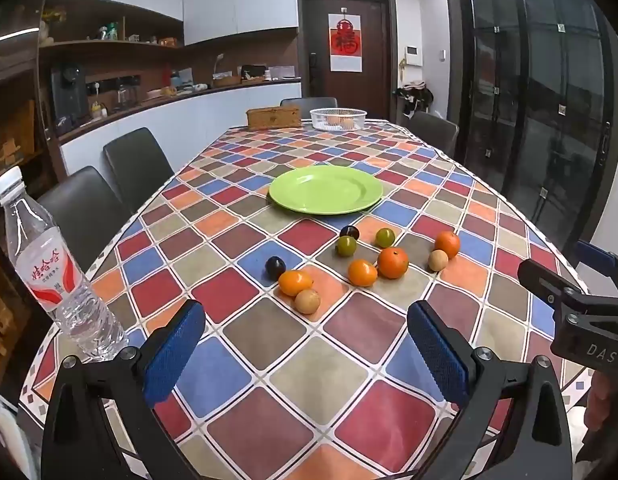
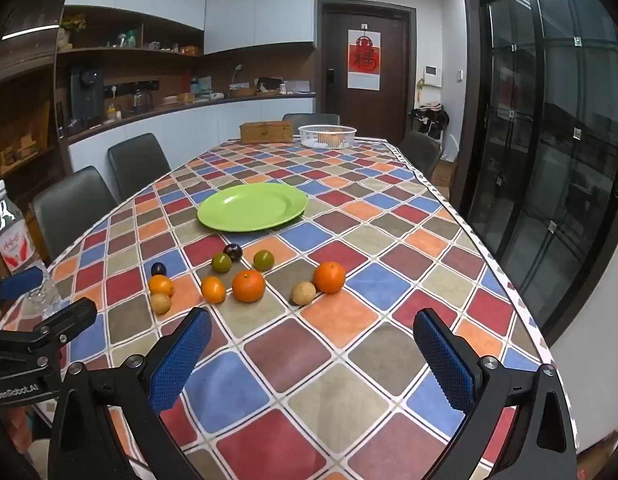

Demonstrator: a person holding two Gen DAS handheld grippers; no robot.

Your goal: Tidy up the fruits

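Left gripper (image 1: pixel 307 344): fingers spread wide, holding nothing.
Right gripper (image 2: pixel 313 350): fingers spread wide, holding nothing.
Fruits (image 1: pixel 393 263): loose on the checked tablecloth (image 1: pixel 349 360), ahead of both fingertip pairs.
Green plate (image 1: pixel 326 189): beyond the fruits, bare.

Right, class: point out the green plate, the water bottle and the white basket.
green plate (image 1: pixel 293 196), left wrist view, on its bare left rim.
water bottle (image 1: pixel 49 268), left wrist view, on its label.
white basket (image 2: pixel 309 138), right wrist view, on its left wall.
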